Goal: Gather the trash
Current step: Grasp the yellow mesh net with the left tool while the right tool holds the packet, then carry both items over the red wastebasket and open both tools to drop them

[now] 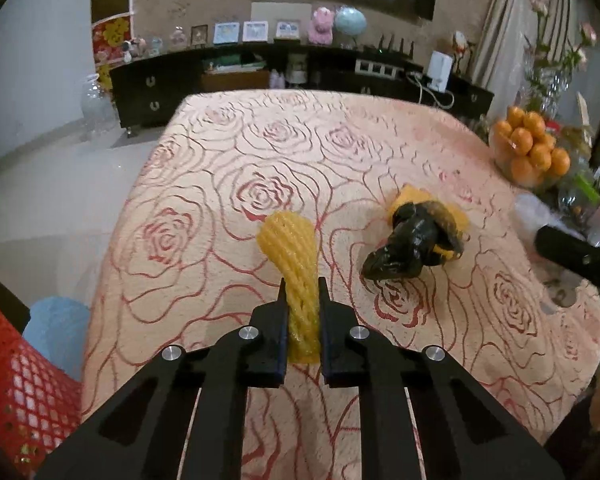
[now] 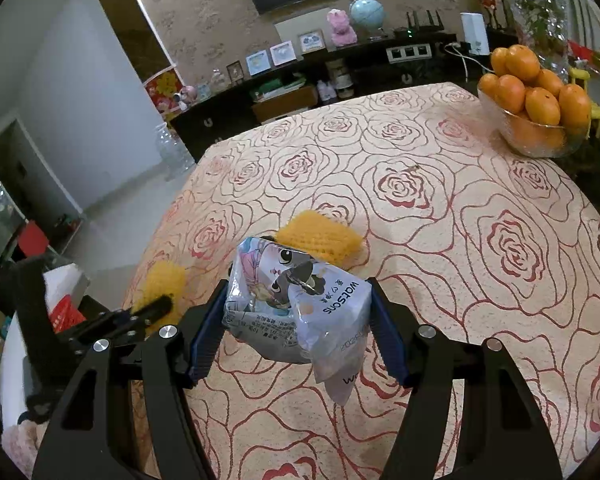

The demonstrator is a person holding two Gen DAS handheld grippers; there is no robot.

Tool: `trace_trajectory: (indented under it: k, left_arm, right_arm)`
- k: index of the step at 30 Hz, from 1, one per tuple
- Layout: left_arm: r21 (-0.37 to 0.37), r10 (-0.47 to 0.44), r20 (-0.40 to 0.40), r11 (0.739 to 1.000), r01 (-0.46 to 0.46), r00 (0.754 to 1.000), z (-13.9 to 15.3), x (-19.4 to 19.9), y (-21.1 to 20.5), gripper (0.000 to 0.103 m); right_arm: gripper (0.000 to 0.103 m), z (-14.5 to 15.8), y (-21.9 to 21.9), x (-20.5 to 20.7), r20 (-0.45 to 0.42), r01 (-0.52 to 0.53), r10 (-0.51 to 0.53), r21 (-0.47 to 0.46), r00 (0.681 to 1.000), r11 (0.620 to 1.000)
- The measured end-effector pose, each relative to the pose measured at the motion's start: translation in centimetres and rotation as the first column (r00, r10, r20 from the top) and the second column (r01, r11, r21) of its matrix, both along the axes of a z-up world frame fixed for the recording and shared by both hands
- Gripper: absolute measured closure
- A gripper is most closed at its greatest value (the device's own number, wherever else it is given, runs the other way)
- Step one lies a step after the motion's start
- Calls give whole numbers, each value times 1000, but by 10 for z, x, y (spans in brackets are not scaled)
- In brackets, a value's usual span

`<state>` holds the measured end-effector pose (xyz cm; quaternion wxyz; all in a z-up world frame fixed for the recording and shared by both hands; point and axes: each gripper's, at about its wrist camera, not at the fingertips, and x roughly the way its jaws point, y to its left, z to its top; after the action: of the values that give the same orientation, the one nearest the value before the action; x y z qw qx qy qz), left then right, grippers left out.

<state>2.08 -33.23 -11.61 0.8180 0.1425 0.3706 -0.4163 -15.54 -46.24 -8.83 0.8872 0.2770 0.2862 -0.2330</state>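
My left gripper (image 1: 301, 286) is shut on a yellow foam fruit net (image 1: 290, 258), which sticks out forward over the rose-patterned tablecloth (image 1: 260, 152). To its right lies a blackened banana peel (image 1: 408, 244) on another yellow net (image 1: 456, 216). My right gripper (image 2: 298, 284) is shut on a crumpled Watsons tissue packet (image 2: 300, 300), held above the table. Behind the packet lies a yellow foam net (image 2: 324, 236). In the right wrist view the left gripper (image 2: 156, 308) shows at the left with its yellow net (image 2: 164, 280). The right gripper's arm shows blurred at the right edge of the left wrist view (image 1: 572, 256).
A glass bowl of oranges (image 2: 536, 100) stands at the table's far right; it also shows in the left wrist view (image 1: 528, 152). A red mesh basket (image 1: 20, 380) sits beside the table's left edge. A dark sideboard (image 1: 300, 76) with ornaments runs along the far wall.
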Motion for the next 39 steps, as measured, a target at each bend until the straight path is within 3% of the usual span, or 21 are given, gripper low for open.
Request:
trace_trajectory:
  k: [11, 22, 29, 39]
  left_arm:
    - [-109, 78, 95, 992, -67, 992, 58, -14, 47, 92]
    - [-151, 189, 188, 975, -162, 964, 97, -20, 100, 92]
    - [-165, 287, 213, 953, -255, 934, 112, -6, 146, 92]
    - [-174, 451, 187, 890, -422, 873, 112, 31, 224, 92]
  right_arm:
    - [39, 10, 19, 10, 13, -44, 45, -46, 999, 998]
    - [39, 22, 42, 24, 22, -92, 95, -92, 995, 991]
    - [39, 29, 65, 41, 19, -147, 151, -132, 988, 980]
    - [39, 37, 102, 69, 8, -236, 241, -168, 971, 957]
